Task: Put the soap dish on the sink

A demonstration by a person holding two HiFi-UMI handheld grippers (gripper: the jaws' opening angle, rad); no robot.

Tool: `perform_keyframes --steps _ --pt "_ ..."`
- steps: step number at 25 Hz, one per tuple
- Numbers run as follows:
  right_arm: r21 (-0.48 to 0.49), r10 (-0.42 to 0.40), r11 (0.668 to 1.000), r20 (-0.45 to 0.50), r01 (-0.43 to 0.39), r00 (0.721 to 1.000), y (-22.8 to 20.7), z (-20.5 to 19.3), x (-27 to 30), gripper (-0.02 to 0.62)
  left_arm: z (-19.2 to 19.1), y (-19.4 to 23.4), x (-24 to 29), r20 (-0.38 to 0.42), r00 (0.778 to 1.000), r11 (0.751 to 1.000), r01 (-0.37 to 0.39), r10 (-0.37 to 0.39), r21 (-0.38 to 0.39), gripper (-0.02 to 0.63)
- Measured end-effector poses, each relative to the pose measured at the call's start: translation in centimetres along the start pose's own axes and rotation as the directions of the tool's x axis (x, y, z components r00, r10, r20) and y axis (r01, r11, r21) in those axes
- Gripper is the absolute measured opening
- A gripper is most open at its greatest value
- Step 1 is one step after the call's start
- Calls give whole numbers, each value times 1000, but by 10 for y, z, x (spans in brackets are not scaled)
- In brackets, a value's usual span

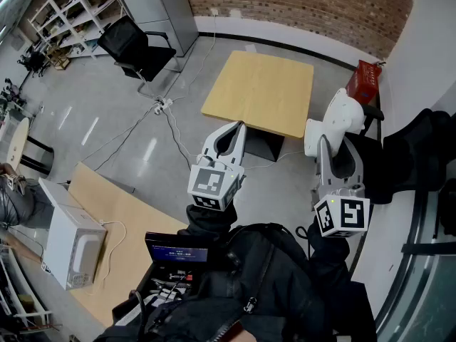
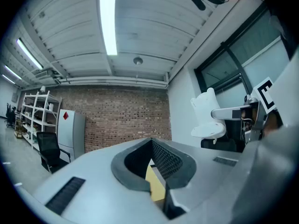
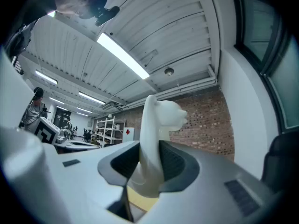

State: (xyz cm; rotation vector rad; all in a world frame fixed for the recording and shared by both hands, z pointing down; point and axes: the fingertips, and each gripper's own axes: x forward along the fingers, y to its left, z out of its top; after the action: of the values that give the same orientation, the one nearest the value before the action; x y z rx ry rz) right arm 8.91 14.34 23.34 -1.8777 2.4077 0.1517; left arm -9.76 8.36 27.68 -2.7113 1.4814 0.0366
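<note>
The right claw (image 1: 329, 145) is closed on a white moulded plastic soap dish (image 1: 340, 116), held up in the air off any surface; in the right gripper view the two dark ribbed pads (image 3: 174, 162) press against the narrow lower part of the dish (image 3: 156, 120), whose wider rounded top stands above the right claw (image 3: 150, 146). In the head view the dish sits at about 3 o'clock from the left claw (image 1: 237, 127) and well apart from it, close by the white wall on that side. The left claw is closed and empty: in the left gripper view its tips meet in a point (image 2: 151, 142), nothing is between them, and only a strip of yellow wood shows through the slit lower down. The same view catches the soap dish (image 2: 208, 115) at about 2 o'clock, with the right claw's body just beside it. Both claws point roughly level, each with its black-and-white marker cube (image 1: 212, 184) near the person's dark sleeve. At 12 o'clock from the left claw, down on the grey floor (image 1: 107, 112), stands a square pale wooden tabletop (image 1: 260, 91) with nothing on it. A red brick wall (image 1: 299, 6) runs behind it, a black office chair (image 1: 135, 45) stands at about 10 o'clock, and white open shelving (image 1: 71, 6) beyond that. At about 8 o'clock a white box-shaped appliance (image 1: 71, 244) rests on a second wooden tabletop (image 1: 121, 216)
</note>
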Motion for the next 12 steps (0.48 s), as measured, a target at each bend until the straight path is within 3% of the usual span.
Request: perform_keyframes --steps 12 --pt "2 6 1000 -8 -6 1000 -8 -6 -4 135 -8 -11 4 -18 1000 1000 5 -5 1 3"
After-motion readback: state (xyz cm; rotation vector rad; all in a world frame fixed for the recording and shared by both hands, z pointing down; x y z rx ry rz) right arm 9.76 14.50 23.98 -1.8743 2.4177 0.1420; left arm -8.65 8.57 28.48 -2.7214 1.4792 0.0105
